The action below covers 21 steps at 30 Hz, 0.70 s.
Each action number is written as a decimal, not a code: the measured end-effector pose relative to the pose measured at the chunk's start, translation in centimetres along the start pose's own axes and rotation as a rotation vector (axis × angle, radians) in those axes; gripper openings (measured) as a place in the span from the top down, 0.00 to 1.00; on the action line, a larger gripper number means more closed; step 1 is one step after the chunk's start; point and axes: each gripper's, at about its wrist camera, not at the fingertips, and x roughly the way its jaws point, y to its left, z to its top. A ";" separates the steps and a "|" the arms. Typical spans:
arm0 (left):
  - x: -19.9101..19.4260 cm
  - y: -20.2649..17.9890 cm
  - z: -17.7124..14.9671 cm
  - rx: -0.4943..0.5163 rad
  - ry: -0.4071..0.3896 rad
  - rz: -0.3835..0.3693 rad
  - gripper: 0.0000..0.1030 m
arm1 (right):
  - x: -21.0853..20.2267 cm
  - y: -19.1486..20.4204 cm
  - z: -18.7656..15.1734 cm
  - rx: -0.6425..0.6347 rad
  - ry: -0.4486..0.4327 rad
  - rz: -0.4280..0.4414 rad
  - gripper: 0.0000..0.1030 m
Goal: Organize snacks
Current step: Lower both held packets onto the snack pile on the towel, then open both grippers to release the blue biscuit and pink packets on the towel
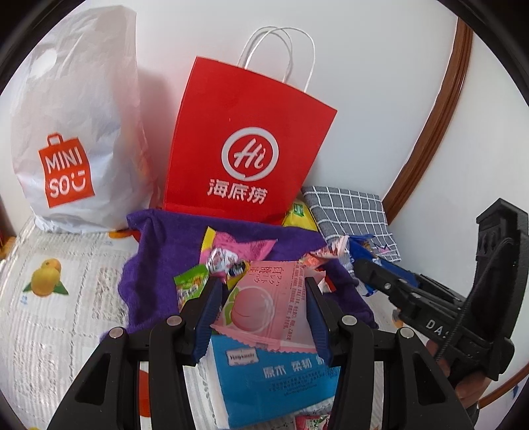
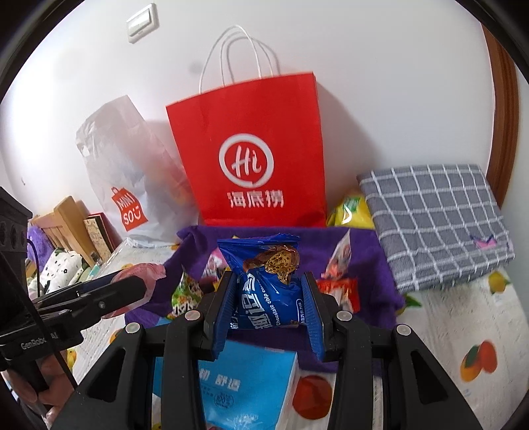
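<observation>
Fingers [image 1: 211, 297] tight on pink packet [image 1: 264, 301]

Black tongs [image 1: 263, 309], blue ribbed pads [image 2: 226, 317], silver screws, black cable

White wall switch [image 2: 142, 22], high on the wall. Grey checked cloth [image 2: 436, 218], folded, lying at the right against the wall. Wooden frame [image 1: 436, 122], curved, on the wall. Fruit-print tablecloth [image 1: 49, 297] beneath everything.
</observation>
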 end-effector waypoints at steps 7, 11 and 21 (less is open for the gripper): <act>-0.3 0.9 2.0 0.000 -0.008 0.023 0.54 | 0.5 -0.7 1.3 0.008 -0.013 0.002 0.61; 0.5 1.7 2.7 -0.019 0.017 0.020 0.54 | 2.2 -1.8 0.6 0.030 0.030 0.007 0.61; 5.4 1.2 3.4 -0.049 0.112 0.000 0.54 | 6.2 -4.5 -1.5 0.059 0.152 -0.028 0.60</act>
